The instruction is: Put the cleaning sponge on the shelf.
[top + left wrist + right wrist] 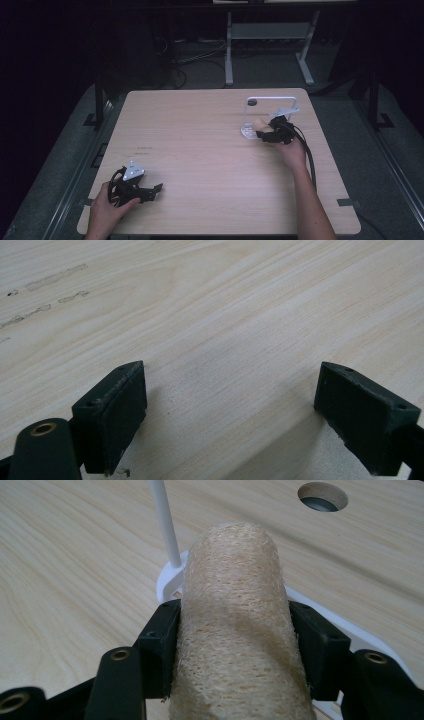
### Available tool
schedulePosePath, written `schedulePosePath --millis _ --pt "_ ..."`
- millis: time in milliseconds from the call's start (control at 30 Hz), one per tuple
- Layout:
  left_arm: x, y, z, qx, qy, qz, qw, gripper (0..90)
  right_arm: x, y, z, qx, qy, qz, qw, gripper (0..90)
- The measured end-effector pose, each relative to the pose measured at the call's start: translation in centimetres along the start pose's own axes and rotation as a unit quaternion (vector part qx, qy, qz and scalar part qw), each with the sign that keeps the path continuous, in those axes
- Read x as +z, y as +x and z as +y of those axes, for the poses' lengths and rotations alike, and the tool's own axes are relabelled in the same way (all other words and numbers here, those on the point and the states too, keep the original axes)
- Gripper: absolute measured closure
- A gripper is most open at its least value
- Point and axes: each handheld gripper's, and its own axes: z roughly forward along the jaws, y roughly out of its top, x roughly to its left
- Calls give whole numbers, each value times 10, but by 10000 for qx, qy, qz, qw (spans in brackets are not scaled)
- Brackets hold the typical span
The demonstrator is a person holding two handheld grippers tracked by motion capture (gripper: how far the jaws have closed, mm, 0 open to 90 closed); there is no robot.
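Observation:
A pale tan loofah roll [232,625] fills the middle of the right gripper view, and my right gripper [232,645] is shut on its sides. Just beyond the roll stands a white wire rack [165,525] with a thin upright rod on a rounded base. From above, the right gripper [265,132] holds the loofah [259,123] at the base of the white rack [272,100], at the table's back right. My left gripper [152,192] rests at the front left with a hand on it. Its jaws stand wide apart over bare wood, so the left gripper [230,410] is open.
The light wood table [200,150] has a round cable hole [322,496] beyond the rack. Faint marks [55,277] sit on the wood ahead of the left gripper. Behind the table are a white desk frame [270,35] and cables on the floor.

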Motion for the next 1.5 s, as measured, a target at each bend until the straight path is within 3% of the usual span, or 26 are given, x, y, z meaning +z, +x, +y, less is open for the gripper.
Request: schedulePosePath --millis 400,1000,1233,1500 --pt "0 0 0 7 11 -4 10000 130 17 0 0 -63 168 -36 9998 419" --pt "0 0 0 5 3 -1 10000 130 23 0 -1 -52 268 -25 9996 410" --pt "0 0 0 -5 -5 3 10000 130 12 1 3 -47 124 -58 9999 361" --pt "0 0 0 -8 -7 2 10000 130 -18 5 3 -91 -69 -67 9999 378"
